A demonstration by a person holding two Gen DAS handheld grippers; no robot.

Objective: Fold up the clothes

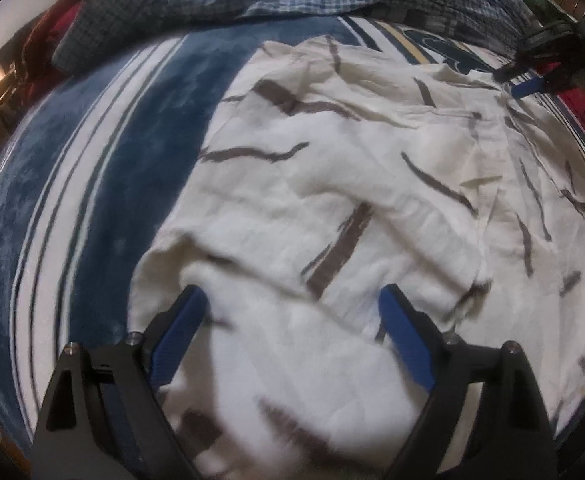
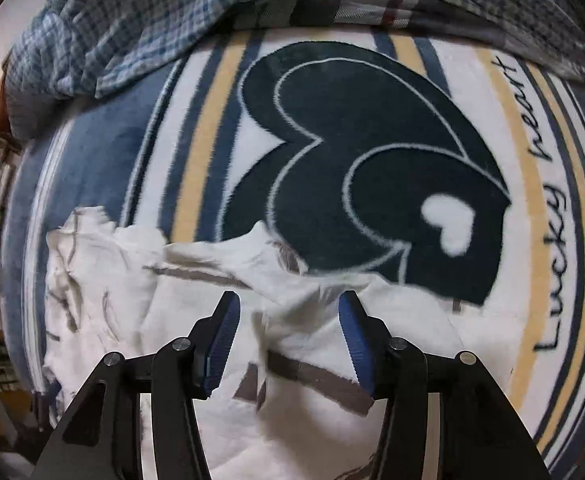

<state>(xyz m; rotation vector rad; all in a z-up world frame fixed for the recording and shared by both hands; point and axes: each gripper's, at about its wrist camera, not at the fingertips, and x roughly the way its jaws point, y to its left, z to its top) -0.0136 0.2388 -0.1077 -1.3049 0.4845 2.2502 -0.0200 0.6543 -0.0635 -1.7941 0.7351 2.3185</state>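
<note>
A cream garment with brown brush-stroke marks (image 1: 332,184) lies spread and rumpled on a blue, white and tan striped blanket (image 1: 92,184) with a dark heart motif and the words "Lucky heart", which covers what looks like a bed. The left gripper (image 1: 294,300) hangs over the near part of the cloth with its blue-padded jaws standing wide and nothing pinched between them; the fabric just lies under and past its fingertips. The right gripper (image 2: 290,312) stands at the garment's far edge, jaws about half spread, a raised ridge of cloth sitting between the pads, though they do not seem to press on it. From the left wrist view the garment's long axis runs away from the left gripper toward the right one, which shows small at the far right edge of the blanket, so each hand is nearest its own end. A crumpled blue checked shirt (image 2: 164,20) lies heaped along the blanket's far edge, well apart from both grippers. Motion blur softens the folds, so which part is sleeve, hem or collar cannot be made out, and the garment's near edge is cut off below both views.
</note>
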